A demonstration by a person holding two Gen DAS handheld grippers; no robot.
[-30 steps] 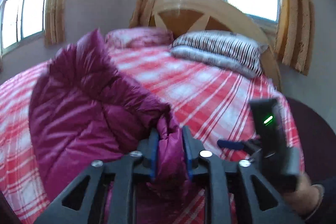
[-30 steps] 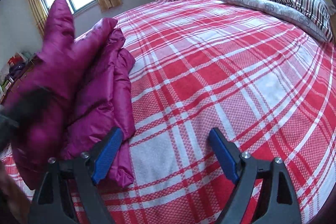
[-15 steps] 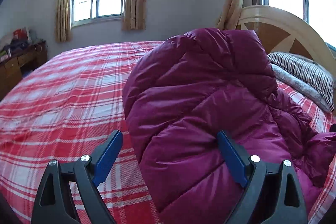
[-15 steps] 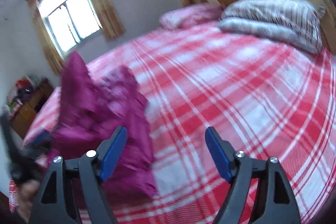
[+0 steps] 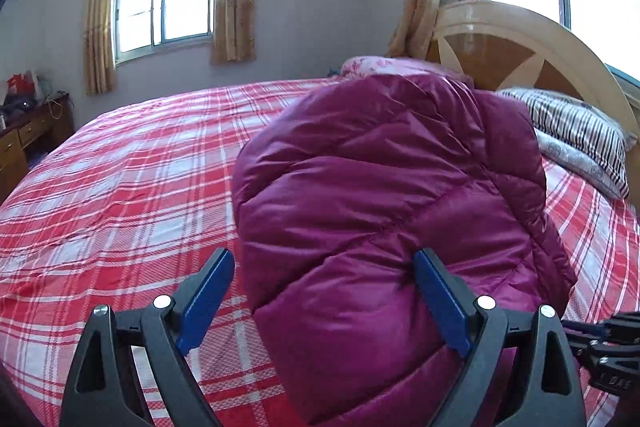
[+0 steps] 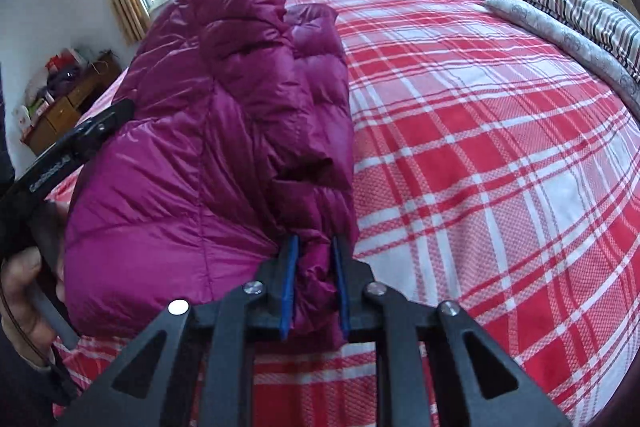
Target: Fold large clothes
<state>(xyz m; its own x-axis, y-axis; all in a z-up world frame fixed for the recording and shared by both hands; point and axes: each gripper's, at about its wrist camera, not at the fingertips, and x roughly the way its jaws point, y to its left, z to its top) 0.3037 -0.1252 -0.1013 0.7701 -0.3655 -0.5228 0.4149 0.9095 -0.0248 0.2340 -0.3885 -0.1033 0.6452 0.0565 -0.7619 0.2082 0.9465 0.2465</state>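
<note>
Right gripper (image 6: 315, 269) first: I see its blue pads pinched onto a bunched edge of the magenta puffer jacket (image 6: 208, 147), at about 6 o'clock in its own camera, and its jaws have just been closing on that fabric. From that grip the jacket heaps up toward 11 o'clock, lying on the red plaid bedspread (image 6: 480, 155) at the near left of the bed. My left gripper (image 5: 324, 291) stands wide apart and grips nothing, having just been opening; the padded bulk sits between its fingers, the right-hand pad (image 5: 438, 301) looks pressed against the fabric and the left-hand pad is clear of it. In the right camera I can see the hand (image 6: 24, 307) holding that left tool at 8 o'clock. A striped pillow (image 5: 580, 131) lies at 2 o'clock by the wooden headboard (image 5: 516, 39).
</note>
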